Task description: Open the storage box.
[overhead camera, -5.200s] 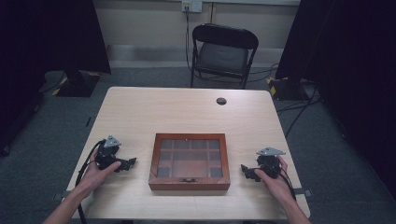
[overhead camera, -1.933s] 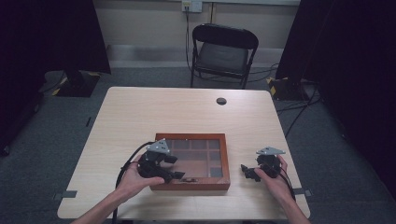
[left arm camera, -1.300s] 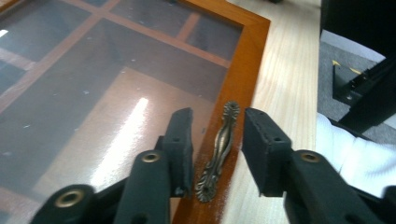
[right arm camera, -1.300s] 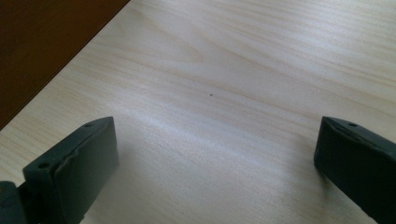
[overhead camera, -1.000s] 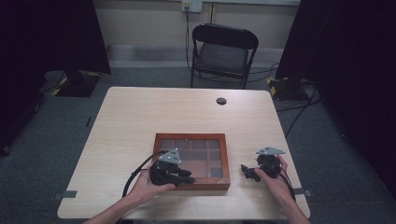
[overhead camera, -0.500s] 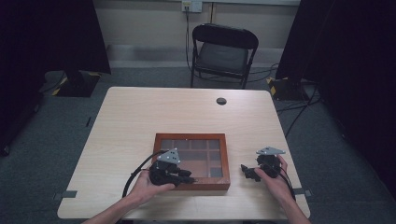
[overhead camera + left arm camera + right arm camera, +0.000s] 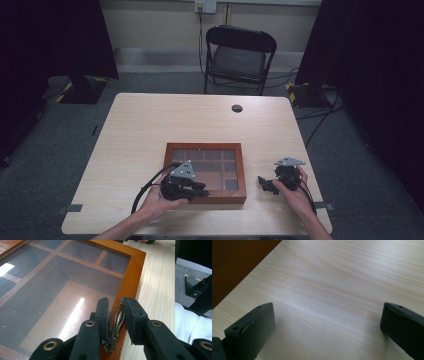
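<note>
A shallow wooden box (image 7: 205, 147) with a glass lid (image 7: 50, 290) lies on the table near its front edge, lid down, and dividers show through the glass. A small brass handle (image 7: 118, 317) sits on the lid's front rail. My left gripper (image 7: 202, 188) is at the box's front edge. In the left gripper view, this gripper (image 7: 117, 303) has its jaws pressed to either side of the handle. My right gripper (image 7: 263, 184) rests on the bare table to the right of the box, apart from it. Its jaws (image 7: 327, 315) stand wide open, and the box's side (image 7: 237, 265) is at the upper left.
The light wooden table (image 7: 150, 125) has a small black round disc (image 7: 237, 108) near its far edge. A black folding chair (image 7: 239, 55) stands behind the table. Dark curtains hang at both sides, and cables lie on the floor at the right.
My left gripper came from the table's left side to the box's front edge and has held there for the last second. The right gripper and the lid have not moved.
</note>
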